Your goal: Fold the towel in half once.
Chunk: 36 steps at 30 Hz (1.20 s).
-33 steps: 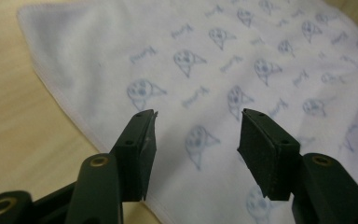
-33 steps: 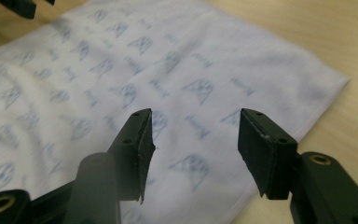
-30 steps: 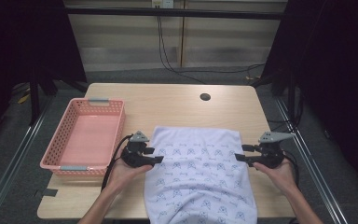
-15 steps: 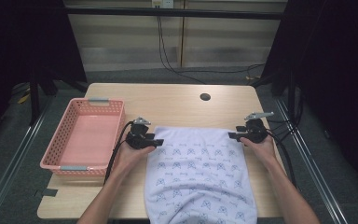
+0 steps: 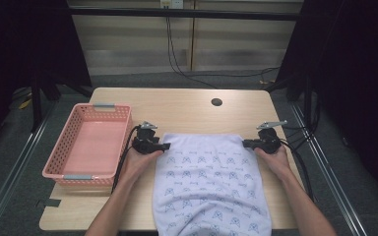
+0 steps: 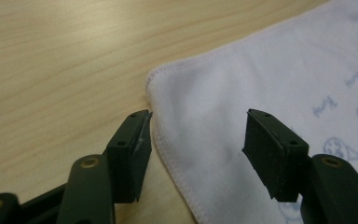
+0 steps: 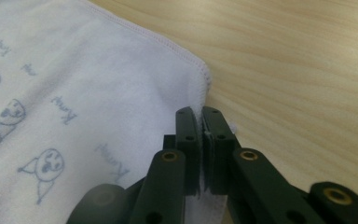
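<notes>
Cloth: a white rectangular towel printed with small blue figures (image 5: 209, 182) lies flat on the light wooden table (image 5: 187, 110), its far edge squared across the middle and its near end hanging over the near table edge.
Right gripper: the right gripper (image 7: 201, 140), at the towel's far right corner, has just been closing; its jaws are now pressed together with the stitched hem nipped between the pads, a sliver of white showing in the seam.
Left gripper: the left gripper (image 6: 196, 154) sits at the far left corner with jaws spread; the rounded hem corner lies between them, the left pad just at the hem's edge, the right pad hovering above the cloth. Nothing is pinched yet.
Why corners: judging by the mirrored hands, both far corners are taken so the towel can be lifted evenly, likely to fold it towards the near side.
Approach: both grippers come in low and nearly level with the tabletop, which lets a pad slip under the thin hem.
Basket: a pink plastic lattice basket (image 5: 64, 164) stands empty at the left, just beside the left hand (image 5: 140, 160), probably the folded towel's destination.
Next: the left jaws need to close on the corner before any lift, or the cloth will skew.
</notes>
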Each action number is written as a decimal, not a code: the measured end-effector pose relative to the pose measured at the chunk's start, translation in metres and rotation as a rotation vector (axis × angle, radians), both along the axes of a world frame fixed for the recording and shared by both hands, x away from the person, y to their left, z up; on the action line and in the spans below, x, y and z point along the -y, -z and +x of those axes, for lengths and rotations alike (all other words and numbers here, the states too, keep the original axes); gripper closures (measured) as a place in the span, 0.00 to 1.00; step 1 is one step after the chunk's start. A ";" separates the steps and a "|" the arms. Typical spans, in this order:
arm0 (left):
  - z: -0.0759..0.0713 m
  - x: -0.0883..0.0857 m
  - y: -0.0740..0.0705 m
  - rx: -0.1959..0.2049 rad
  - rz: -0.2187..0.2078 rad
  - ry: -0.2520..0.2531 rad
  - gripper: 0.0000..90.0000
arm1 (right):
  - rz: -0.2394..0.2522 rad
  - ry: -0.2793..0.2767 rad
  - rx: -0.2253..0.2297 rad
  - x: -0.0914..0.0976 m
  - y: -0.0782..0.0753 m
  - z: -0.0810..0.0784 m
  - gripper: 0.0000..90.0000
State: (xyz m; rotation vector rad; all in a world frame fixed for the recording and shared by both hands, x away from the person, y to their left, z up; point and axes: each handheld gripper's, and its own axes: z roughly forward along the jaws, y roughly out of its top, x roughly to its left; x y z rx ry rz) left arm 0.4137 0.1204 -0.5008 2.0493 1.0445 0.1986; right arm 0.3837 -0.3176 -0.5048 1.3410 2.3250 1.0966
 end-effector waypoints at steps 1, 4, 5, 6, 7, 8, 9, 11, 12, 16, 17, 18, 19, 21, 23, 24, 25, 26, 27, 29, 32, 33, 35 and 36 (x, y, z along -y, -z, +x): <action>0.002 0.001 0.000 0.005 0.006 -0.008 0.49 | 0.005 -0.004 0.003 0.000 -0.001 0.000 0.97; 0.008 0.003 0.003 -0.010 -0.002 -0.006 0.50 | 0.012 -0.010 0.005 0.000 -0.003 -0.001 0.97; 0.011 0.003 0.004 -0.017 0.005 -0.010 0.50 | 0.018 -0.010 0.010 0.000 -0.003 -0.002 0.97; 0.012 0.003 0.006 -0.022 -0.016 -0.010 0.53 | 0.023 -0.002 0.010 0.000 -0.004 -0.002 0.97; 0.012 0.004 0.004 -0.029 -0.009 -0.018 0.54 | 0.028 -0.009 0.015 0.001 -0.005 -0.002 0.97; 0.013 0.004 0.002 -0.029 0.013 0.003 0.57 | 0.034 -0.012 0.019 0.001 -0.006 -0.003 0.97; 0.013 0.005 0.001 -0.030 0.013 0.014 0.63 | 0.041 -0.010 0.023 0.002 -0.008 -0.004 0.97; 0.015 0.006 0.003 -0.044 0.019 0.024 0.70 | 0.056 -0.014 0.028 0.002 -0.010 -0.004 0.97; 0.016 0.007 0.003 -0.042 0.020 0.037 0.78 | 0.061 -0.014 0.026 0.002 -0.011 -0.004 0.97; 0.011 0.013 0.002 -0.059 -0.028 0.060 0.96 | 0.077 -0.017 0.032 0.001 -0.015 -0.006 0.97; 0.009 0.015 -0.003 -0.055 -0.039 0.071 0.96 | 0.084 -0.022 0.038 0.002 -0.016 -0.006 0.97; 0.006 0.015 -0.010 -0.039 -0.041 0.073 0.96 | 0.092 -0.021 0.045 0.002 -0.020 -0.008 0.97; 0.005 0.014 -0.017 -0.026 -0.064 0.075 0.96 | 0.102 -0.023 0.054 0.004 -0.024 -0.009 0.97; 0.003 0.012 -0.035 0.004 -0.081 0.083 0.96 | 0.124 -0.016 0.072 0.008 -0.032 -0.011 0.97; 0.002 0.008 -0.056 0.046 -0.083 0.096 0.96 | 0.145 -0.002 0.099 0.013 -0.041 -0.012 0.97; 0.002 0.007 -0.062 0.061 -0.088 0.101 0.96 | 0.163 0.009 0.119 0.018 -0.048 -0.013 0.97; 0.002 0.004 -0.071 0.083 -0.087 0.106 0.96 | 0.171 0.016 0.128 0.020 -0.053 -0.013 0.97; 0.002 0.002 -0.076 0.090 -0.100 0.102 0.96 | 0.185 0.022 0.142 0.024 -0.060 -0.012 0.97; 0.003 -0.001 -0.082 0.100 -0.111 0.104 0.96 | 0.192 0.022 0.154 0.026 -0.065 -0.011 0.97; 0.006 -0.006 -0.090 0.110 -0.144 0.106 0.96 | 0.204 0.030 0.173 0.029 -0.077 -0.008 0.97; 0.014 -0.011 -0.102 0.128 -0.150 0.108 0.97 | 0.212 0.022 0.202 0.028 -0.096 0.001 0.98; 0.017 -0.012 -0.105 0.134 -0.154 0.110 0.97 | 0.213 0.019 0.207 0.028 -0.100 0.004 0.98; 0.023 -0.013 -0.112 0.145 -0.158 0.099 0.97 | 0.208 0.020 0.216 0.025 -0.111 0.012 0.98; 0.026 -0.013 -0.116 0.150 -0.160 0.095 0.97 | 0.204 0.021 0.217 0.024 -0.115 0.015 0.98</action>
